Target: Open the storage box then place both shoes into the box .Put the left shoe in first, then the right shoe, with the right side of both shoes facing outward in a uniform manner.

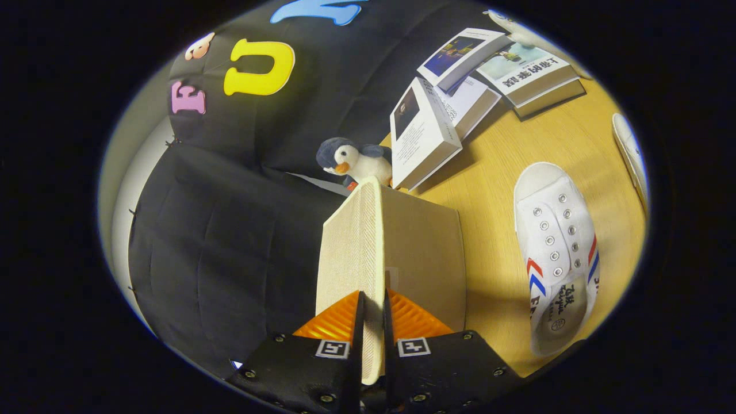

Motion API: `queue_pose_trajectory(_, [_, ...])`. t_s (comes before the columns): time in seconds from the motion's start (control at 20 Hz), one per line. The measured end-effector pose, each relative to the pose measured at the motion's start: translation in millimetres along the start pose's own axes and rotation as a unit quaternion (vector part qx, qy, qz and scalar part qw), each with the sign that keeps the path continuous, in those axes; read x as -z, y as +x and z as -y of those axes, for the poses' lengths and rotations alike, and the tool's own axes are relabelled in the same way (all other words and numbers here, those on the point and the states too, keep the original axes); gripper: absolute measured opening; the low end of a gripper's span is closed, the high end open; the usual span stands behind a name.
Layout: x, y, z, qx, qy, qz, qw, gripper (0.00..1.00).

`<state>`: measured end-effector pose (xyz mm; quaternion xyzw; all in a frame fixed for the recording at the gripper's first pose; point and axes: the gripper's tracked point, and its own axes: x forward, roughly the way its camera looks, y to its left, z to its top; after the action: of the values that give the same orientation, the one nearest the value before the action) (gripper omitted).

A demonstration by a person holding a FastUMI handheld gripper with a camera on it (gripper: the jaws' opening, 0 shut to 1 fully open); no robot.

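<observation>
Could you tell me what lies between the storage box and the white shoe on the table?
Bare wooden table, in the gripper view. The gripper is shut on the storage box's lid; the white shoe lies apart.

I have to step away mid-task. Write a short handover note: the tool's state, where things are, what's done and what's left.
Tool: shut on the box lid, gripping its edge, lid raised on edge.
Box: just ahead, under the lid, on the wooden table.
Shoes: one white shoe lies on the table beside the box; a second shoe lies beyond it.
Done: lid grasped and lifted.
Left: finish opening, put in the left shoe, then the right, right sides outward.
</observation>
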<state>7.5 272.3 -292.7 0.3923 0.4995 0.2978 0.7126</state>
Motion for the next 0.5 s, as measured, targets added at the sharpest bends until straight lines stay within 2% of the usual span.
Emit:
queue_pose_trajectory(0.15, [-2,-5,-11,0.001,-0.031,-0.013,0.999,0.06])
queue_pose_trajectory(0.35, [-9,-13,-51,-0.013,-0.061,-0.009,0.998,0.06])
queue_pose_trajectory(0.5, [-14,-16,-83,-0.009,-0.086,-0.003,0.996,0.06])
